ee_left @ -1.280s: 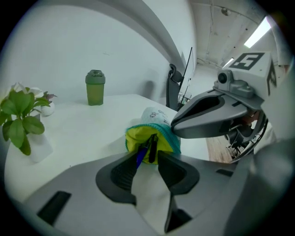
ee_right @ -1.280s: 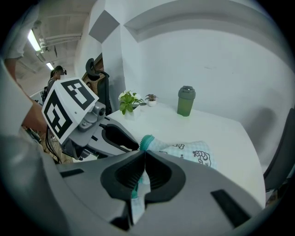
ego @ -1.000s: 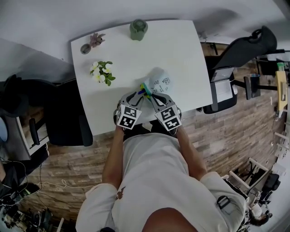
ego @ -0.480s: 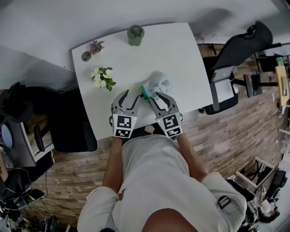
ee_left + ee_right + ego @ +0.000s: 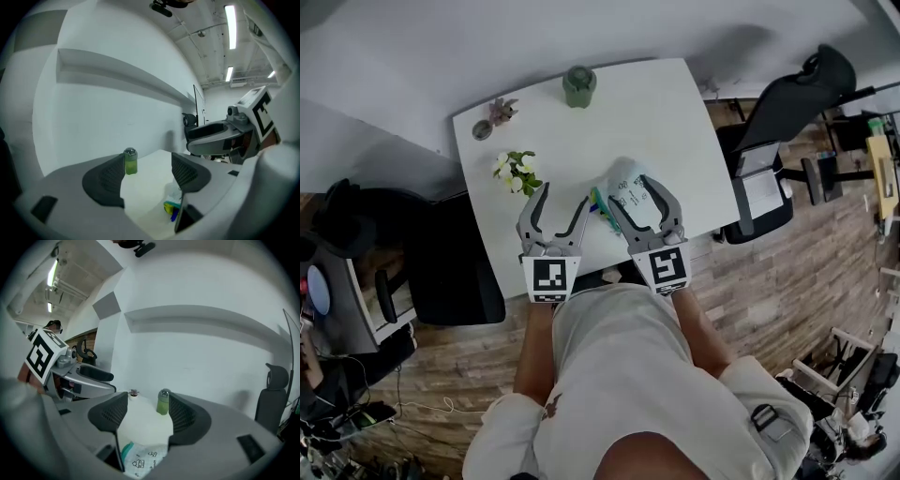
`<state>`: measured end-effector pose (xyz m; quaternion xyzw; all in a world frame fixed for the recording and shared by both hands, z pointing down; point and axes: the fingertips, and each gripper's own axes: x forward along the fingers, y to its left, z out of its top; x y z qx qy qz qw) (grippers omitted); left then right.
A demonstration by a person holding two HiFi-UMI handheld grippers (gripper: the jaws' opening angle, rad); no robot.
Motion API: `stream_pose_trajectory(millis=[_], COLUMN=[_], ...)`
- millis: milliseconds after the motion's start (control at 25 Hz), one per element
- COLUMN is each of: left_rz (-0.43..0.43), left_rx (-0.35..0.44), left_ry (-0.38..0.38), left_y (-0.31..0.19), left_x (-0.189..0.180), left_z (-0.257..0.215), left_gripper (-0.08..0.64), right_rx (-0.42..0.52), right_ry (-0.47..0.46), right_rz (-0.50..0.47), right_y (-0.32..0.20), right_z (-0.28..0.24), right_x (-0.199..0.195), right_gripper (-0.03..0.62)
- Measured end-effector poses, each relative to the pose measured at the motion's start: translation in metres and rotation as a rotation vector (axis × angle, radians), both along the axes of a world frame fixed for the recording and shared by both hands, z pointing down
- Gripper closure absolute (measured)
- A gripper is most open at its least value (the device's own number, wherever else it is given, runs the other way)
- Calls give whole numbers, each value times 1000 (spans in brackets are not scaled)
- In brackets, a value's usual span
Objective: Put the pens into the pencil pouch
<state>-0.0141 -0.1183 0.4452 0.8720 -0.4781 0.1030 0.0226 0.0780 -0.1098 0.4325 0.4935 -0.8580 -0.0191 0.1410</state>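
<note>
White rectangular desk point(image 5: 656, 112): one white printed fabric pencil pouch point(image 5: 628, 176), coloured pens point(image 5: 600, 201) protruding. Left tongs point(image 5: 563, 197), right tongs point(image 5: 635, 195): above desk, spread, opening, pinching nothing.

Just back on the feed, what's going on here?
A person holds the left tongs and right tongs above the white table, both with jaws opening and nothing between them. The white printed fabric pencil pouch lies below the right tongs, coloured pens poking out of its end. Neither touches it.
</note>
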Motion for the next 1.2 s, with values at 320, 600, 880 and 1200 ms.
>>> stream_pose_trajectory(millis=[320,600,880,1200], left_rz=[-56,-77,-92,-117], left_rx=[46,55,84,126], left_ry=[29,36,44,91], left_y=[-1,1,-5,-12], left_x=[-17,-25,-27,-30], left_z=[-18,-21,-30,-47], left_gripper=[216,215,215,210], right_rx=[-9,2,30,54], right_ry=[-57,-60,-66,-67], right_rz=[36,32,36,48], right_y=[-3,-4,-10,-17], right_z=[-8,-14,-25,-36], right_x=[5,3,0,-3], right_gripper=[302,304,304,304])
